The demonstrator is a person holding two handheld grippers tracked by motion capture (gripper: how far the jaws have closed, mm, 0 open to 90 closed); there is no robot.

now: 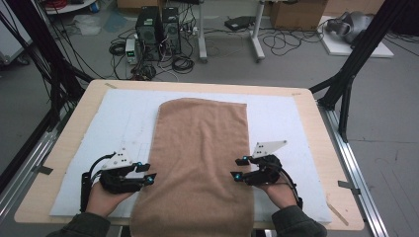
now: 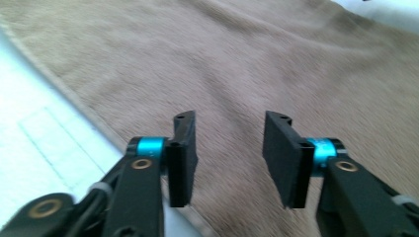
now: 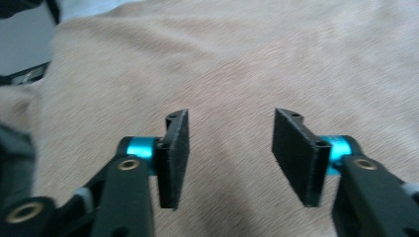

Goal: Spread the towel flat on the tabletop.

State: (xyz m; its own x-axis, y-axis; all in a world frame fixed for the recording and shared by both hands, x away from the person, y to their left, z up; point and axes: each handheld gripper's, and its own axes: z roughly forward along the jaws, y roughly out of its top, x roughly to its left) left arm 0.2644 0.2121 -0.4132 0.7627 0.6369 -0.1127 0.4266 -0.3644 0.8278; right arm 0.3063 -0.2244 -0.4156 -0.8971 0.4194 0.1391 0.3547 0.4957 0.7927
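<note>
A tan towel point(image 1: 200, 158) lies lengthwise down the middle of a white mat point(image 1: 281, 123), its near end hanging over the table's front edge. My left gripper point(image 1: 148, 174) stands open at the towel's left edge, jaws pointing right. The right gripper point(image 1: 238, 169) is open over the towel's right edge, jaws pointing left. In the left gripper view the gripper point(image 2: 230, 148) hovers over the towel point(image 2: 237, 64) just inside its hem, with nothing between the pads. In the right gripper view the gripper point(image 3: 230, 148) hangs over plain towel point(image 3: 232, 64), also holding nothing.
The mat covers most of a wooden table point(image 1: 79, 116). Black frame legs point(image 1: 346, 84) rise at both sides. Beyond the table, computer towers point(image 1: 158, 32) and loose cables sit on the floor. Bare mat lies on either side of the towel.
</note>
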